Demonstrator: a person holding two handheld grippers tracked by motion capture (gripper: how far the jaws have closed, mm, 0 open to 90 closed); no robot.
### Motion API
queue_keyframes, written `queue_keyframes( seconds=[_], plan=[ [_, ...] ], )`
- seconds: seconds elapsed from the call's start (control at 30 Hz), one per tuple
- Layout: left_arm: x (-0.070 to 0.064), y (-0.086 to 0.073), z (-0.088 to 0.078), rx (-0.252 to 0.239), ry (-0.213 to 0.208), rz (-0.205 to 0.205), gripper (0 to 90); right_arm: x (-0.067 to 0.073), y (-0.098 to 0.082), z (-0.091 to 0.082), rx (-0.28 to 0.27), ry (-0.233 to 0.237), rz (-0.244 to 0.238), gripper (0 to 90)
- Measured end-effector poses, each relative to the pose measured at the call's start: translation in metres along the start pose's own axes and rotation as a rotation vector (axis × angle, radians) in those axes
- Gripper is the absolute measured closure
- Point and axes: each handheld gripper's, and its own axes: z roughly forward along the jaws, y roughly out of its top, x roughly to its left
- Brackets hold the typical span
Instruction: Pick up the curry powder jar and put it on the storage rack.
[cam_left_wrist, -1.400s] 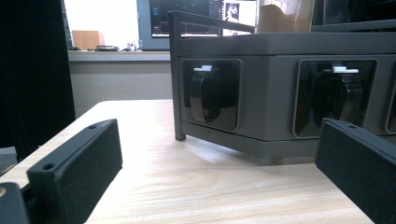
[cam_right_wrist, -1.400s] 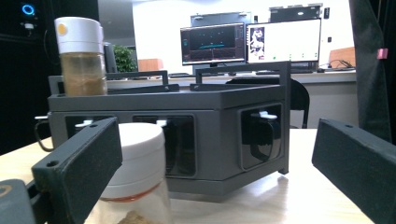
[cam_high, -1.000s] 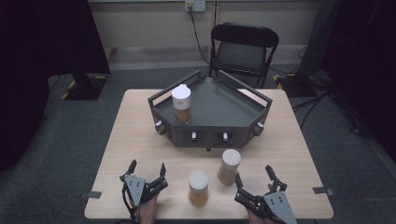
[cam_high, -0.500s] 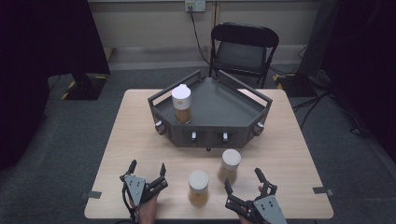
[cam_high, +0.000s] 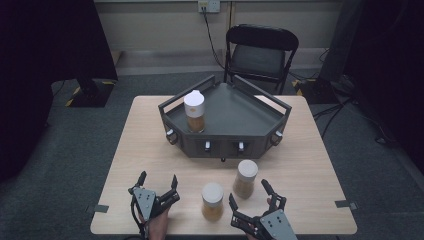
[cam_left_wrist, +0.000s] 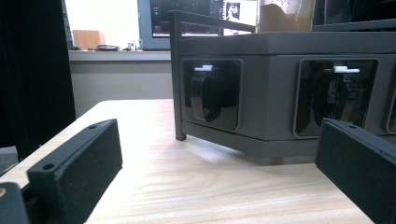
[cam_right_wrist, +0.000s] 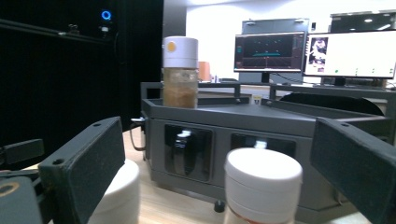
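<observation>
Black right tongs (cam_high: 252, 197), spread wide, have swung toward the right-hand jar (cam_high: 246, 178), likely next pick; left tongs (cam_high: 157, 184) spread, idle.

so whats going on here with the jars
A person holds a claw in each hand at the near edge of the table. The right claw, open, points at the right jar, not touching it. The left claw is open and empty. A second jar stands between them; a third jar stands in the grey tray.
</observation>
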Motion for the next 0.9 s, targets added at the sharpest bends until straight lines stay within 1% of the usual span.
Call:
queue_keyframes(
  seconds=[0.03, 0.07, 0.1, 0.17, 0.2, 0.23, 0.27, 0.3, 0.33, 0.37, 0.4, 0.57, 0.67, 0.73, 0.83, 0.87, 0.9],
  plan=[
    [0.0, 0.0, 0.0, 0.0, 0.0, 0.0, 0.3, 0.002, 0.001, 0.0, -0.003, 0.003, -0.005, 2.3],
    [0.0, 0.0, 0.0, 0.0, 0.0, 0.0, 0.3, 0.003, 0.002, 0.001, -0.007, 0.019, -0.001, 2.3],
    [0.0, 0.0, 0.0, 0.0, 0.0, 0.0, 0.3, 0.003, 0.002, 0.001, -0.007, 0.019, -0.001, 2.3],
    [0.001, 0.0, 0.0, -0.001, -0.005, -0.001, 0.2, 0.005, 0.004, 0.003, -0.007, 0.041, -0.001, 1.9],
    [0.002, 0.0, 0.0, -0.003, -0.01, -0.002, 0.2, 0.004, 0.005, 0.004, -0.002, 0.054, 0.0, 1.8],
    [0.002, 0.0, 0.0, -0.003, -0.01, -0.002, 0.3, 0.004, 0.005, 0.004, -0.002, 0.054, 0.0, 1.8],
    [0.001, 0.0, 0.0, -0.002, -0.008, -0.001, 0.3, 0.004, 0.009, 0.007, 0.007, 0.074, -0.01, 1.6],
    [0.001, 0.0, 0.0, -0.002, -0.008, -0.001, 0.2, 0.004, 0.009, 0.007, 0.007, 0.074, -0.01, 1.6],
    [0.001, 0.0, 0.0, -0.001, -0.008, -0.001, 0.3, 0.004, 0.011, 0.009, 0.01, 0.091, -0.013, 1.4],
    [0.001, 0.0, 0.0, -0.001, -0.008, -0.001, 0.2, 0.004, 0.011, 0.009, 0.01, 0.091, -0.013, 1.4],
    [0.001, 0.0, 0.0, -0.001, -0.008, -0.001, 0.3, 0.004, 0.013, 0.011, 0.016, 0.107, -0.011, 1.3],
    [0.001, 0.0, 0.0, -0.002, -0.007, -0.001, 0.3, 0.007, 0.014, 0.015, 0.015, 0.12, -0.015, 1.2],
    [0.001, 0.0, 0.0, -0.001, -0.007, -0.001, 0.3, 0.012, 0.014, 0.02, 0.018, 0.126, -0.037, 0.7],
    [0.001, 0.0, 0.0, -0.002, -0.007, -0.001, 0.3, 0.013, 0.013, 0.022, 0.02, 0.133, -0.04, 0.2],
    [0.001, 0.0, 0.0, -0.002, -0.007, -0.001, 0.3, 0.015, 0.013, 0.025, 0.029, 0.136, -0.034, 0.0],
    [0.001, 0.0, 0.0, -0.002, -0.007, -0.001, 0.3, 0.014, 0.012, 0.028, 0.04, 0.15, -0.022, 0.0],
    [0.001, 0.0, 0.0, -0.002, -0.007, -0.001, 0.3, 0.014, 0.012, 0.028, 0.04, 0.15, -0.022, 0.0]
  ],
)
